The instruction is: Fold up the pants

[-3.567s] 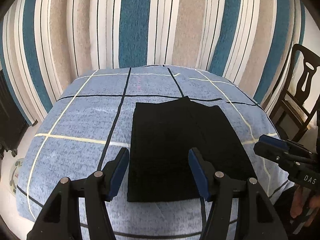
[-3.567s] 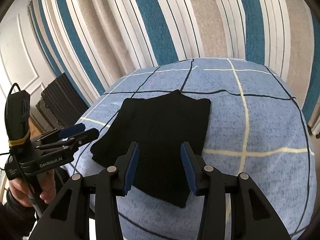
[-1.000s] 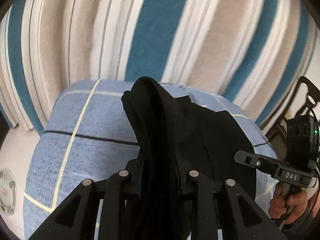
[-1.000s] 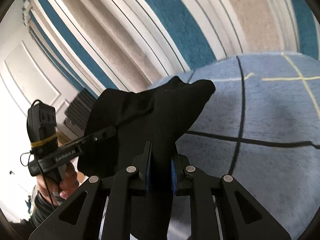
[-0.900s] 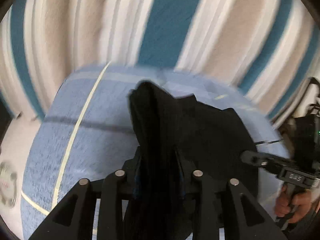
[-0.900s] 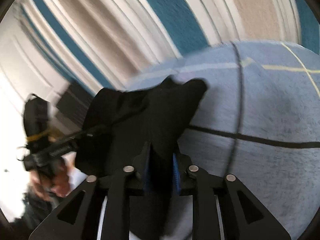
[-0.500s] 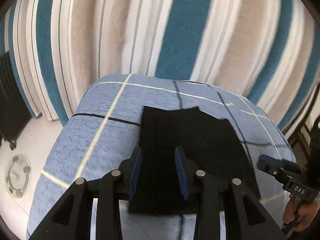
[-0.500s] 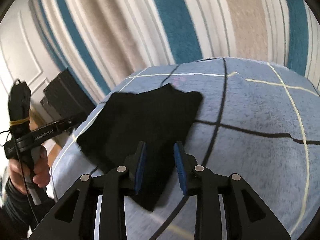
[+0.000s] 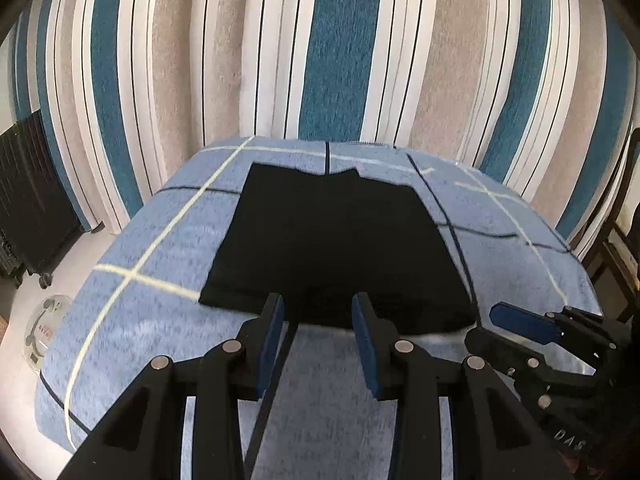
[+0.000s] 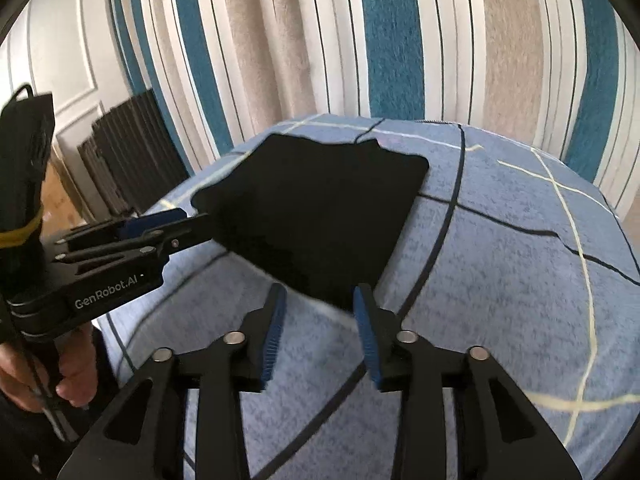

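Observation:
The black pants [image 9: 336,240] lie folded flat in a short rectangle on the blue checked bedspread [image 9: 160,240]; they also show in the right wrist view [image 10: 320,216]. My left gripper [image 9: 318,308] is open and empty, just short of the near edge of the pants. My right gripper [image 10: 318,300] is open and empty at the pants' near right corner. The right gripper shows in the left wrist view [image 9: 520,326], and the left gripper shows in the right wrist view [image 10: 160,228].
A striped blue, white and beige curtain [image 9: 340,60] hangs behind the bed. A dark radiator [image 10: 124,152] stands at the left. A bathroom scale [image 9: 44,328] lies on the floor. A dark wooden chair [image 9: 616,240] stands at the right.
Both grippers held the pants lifted a second ago. They have let go and opened, and have drawn back towards me. The pants now lie flat, folded shorter than before.

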A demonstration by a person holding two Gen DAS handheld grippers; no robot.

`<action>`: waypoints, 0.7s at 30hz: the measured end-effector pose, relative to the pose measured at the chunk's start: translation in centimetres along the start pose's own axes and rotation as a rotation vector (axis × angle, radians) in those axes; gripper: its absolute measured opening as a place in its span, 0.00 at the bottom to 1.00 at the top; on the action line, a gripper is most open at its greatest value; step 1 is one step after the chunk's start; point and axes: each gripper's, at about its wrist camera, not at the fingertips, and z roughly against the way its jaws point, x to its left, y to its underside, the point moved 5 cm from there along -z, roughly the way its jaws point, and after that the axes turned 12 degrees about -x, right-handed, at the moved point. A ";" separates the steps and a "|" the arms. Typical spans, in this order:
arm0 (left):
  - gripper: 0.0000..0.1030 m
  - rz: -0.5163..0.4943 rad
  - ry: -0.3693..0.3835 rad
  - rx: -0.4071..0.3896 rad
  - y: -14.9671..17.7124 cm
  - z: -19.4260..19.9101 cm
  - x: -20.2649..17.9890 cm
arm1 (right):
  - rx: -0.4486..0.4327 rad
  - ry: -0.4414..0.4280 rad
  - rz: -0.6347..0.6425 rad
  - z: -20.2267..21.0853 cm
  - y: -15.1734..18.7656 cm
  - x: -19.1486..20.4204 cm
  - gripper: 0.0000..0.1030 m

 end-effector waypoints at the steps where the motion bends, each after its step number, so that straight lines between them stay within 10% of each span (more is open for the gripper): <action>1: 0.37 -0.003 -0.004 0.002 0.3 0.0 0.0 | 0.003 0.003 0.002 -0.2 0.4 0.0 0.46; 21: 0.37 -0.047 -0.051 0.092 3.5 -2.2 0.3 | 0.058 0.054 0.043 -2.4 3.0 -0.1 0.46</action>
